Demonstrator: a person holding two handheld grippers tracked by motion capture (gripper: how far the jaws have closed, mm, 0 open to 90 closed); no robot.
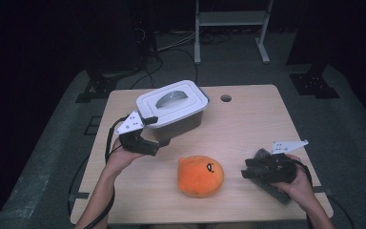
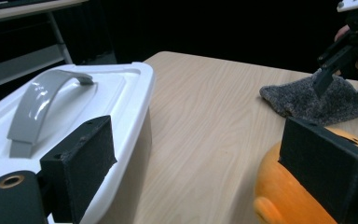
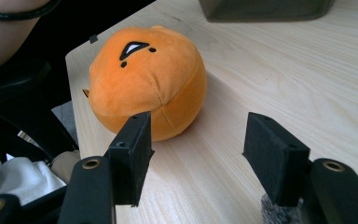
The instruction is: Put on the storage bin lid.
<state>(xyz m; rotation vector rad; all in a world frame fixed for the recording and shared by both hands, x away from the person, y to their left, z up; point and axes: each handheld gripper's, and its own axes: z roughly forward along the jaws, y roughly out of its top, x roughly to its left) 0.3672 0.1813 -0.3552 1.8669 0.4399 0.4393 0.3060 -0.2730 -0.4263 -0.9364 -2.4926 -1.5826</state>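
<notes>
A round orange plush (image 1: pixel 201 175) lies near the table's front middle. Left of it my left gripper (image 1: pixel 161 143) is open and holds nothing, its tips by the front corner of a white-lidded storage box (image 1: pixel 171 102). In the left gripper view, the box lid (image 2: pixel 98 93) with its grey handle (image 2: pixel 37 107) is beside one jaw and the plush (image 2: pixel 279 196) is behind the other. My right gripper (image 1: pixel 244 174) stands open right of the plush, over a grey knitted cloth (image 1: pixel 276 191). In the right gripper view, the plush (image 3: pixel 144 79) lies beyond the empty jaws.
The light wooden table (image 1: pixel 248 124) has a round cable hole (image 1: pixel 226 98) near its back edge. Bare tabletop runs between the box and the right side. A metal frame (image 1: pixel 231 19) and cables stand on the dark floor behind the table.
</notes>
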